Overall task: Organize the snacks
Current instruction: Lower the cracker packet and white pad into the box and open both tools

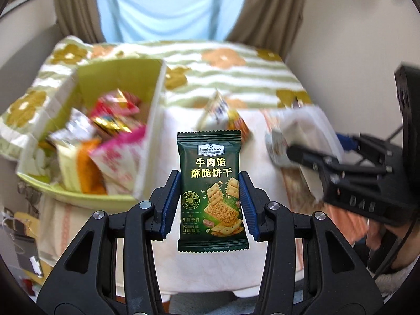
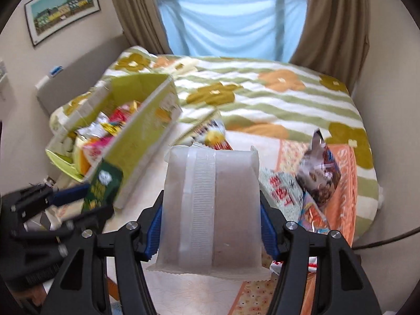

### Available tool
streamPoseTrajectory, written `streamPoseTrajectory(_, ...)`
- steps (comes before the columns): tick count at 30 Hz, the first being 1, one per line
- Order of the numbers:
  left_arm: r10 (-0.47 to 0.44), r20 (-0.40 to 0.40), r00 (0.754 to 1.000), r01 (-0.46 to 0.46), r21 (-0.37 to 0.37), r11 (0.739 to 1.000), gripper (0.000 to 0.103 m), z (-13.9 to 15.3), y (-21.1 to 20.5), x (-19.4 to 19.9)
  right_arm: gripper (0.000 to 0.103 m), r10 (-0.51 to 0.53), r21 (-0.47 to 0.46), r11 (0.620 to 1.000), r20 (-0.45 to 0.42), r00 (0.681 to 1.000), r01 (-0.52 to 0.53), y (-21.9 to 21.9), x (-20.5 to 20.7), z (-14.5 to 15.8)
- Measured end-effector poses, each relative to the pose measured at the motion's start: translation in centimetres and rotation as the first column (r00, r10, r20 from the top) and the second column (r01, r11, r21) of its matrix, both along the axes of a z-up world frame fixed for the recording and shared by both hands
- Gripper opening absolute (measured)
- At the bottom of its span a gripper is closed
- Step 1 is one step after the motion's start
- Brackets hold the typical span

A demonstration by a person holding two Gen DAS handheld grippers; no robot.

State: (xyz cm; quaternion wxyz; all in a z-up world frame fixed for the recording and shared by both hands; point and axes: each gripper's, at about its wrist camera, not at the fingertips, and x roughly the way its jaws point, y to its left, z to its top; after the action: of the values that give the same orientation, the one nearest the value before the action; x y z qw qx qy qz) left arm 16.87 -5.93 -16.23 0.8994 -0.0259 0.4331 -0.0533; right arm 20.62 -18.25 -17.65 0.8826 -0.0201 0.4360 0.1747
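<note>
I've got L gripper clamped on green cracker packet, R gripper on frosted pouch: both light, crinkly, slippery, crushable, so grip mid-sides gently.

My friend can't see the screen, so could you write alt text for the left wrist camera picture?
The left tool grips a dark green cracker packet upright between its blue pads, above a bed. Behind on the left stands an open yellow-green box full of snack packets; at right, the right tool holds a pale wrapper.
</note>
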Motion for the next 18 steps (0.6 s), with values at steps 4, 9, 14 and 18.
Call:
streamPoseTrajectory(4,0.058,0.051,0.997,-0.058,-0.006,0.998,0.040,2.4,2.3,1.3,0.058,0.051,0.037,0.998,0.020,0.998,-0.052,1.4,0.6,1.7)
streamPoseTrajectory(9,0.084,0.082,0.993,-0.084,-0.003,0.996,0.040,4.4,6.6,3.8,0.058,0.088,0.076,0.993,0.054,0.995,-0.091,4.2,1.8,3.6)
streamPoseTrajectory(14,0.085,0.075,0.994,-0.083,-0.019,0.996,0.040,4.7,11.4,7.5,0.058,0.105,0.088,0.990,0.077,0.992,-0.112,8.1,3.4,4.6)
streamPoseTrajectory(18,0.065,0.050,0.997,-0.064,-0.018,0.998,0.040,4.2,15.4,10.8,0.058,0.101,0.095,0.990,0.066,0.993,-0.107,12.0,5.1,4.6)
